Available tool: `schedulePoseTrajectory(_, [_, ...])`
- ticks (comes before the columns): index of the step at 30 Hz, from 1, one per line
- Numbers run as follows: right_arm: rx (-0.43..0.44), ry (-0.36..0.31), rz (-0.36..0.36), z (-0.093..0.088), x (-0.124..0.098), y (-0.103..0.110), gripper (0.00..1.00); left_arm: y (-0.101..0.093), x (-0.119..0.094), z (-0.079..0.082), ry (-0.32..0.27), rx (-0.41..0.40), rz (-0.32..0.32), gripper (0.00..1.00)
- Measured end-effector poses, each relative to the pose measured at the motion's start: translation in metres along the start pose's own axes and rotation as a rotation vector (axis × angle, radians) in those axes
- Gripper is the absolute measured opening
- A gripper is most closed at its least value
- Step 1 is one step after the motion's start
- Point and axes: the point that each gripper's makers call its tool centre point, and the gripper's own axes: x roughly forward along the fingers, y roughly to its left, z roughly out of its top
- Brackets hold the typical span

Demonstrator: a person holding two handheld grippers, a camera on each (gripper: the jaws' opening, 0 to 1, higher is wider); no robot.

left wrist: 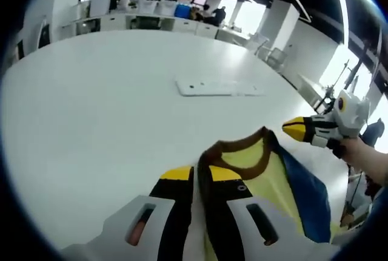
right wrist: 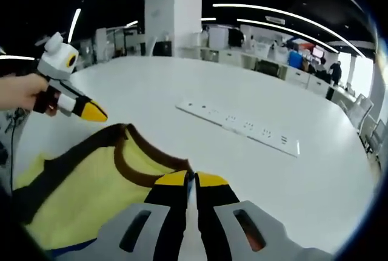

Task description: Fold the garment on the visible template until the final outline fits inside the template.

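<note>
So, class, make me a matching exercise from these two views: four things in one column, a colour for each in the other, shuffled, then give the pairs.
Things
1. shirt body
2. collar
3. table
4. fold of the shirt by the right hand-held gripper

Colours
A. white
B. blue
C. yellow
D. brown

Pairs: 1-C, 2-D, 3-A, 4-B
</note>
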Motion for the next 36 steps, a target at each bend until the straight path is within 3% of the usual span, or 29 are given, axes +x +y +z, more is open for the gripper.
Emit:
schedulePoseTrajectory(27, [0.007,-0.031,0.066,0.016,-0.045,0.035,0.19,-0.026,-0.044,-0.005,-0.012,0.048,-0.035,0.26])
schedulePoseTrajectory(36, [0.034,-0.042,0.062,0.018,-0.076,0.041,0.27,-0.035,-0.073,-0.012,-0.028,0.055,-0.028,0.32])
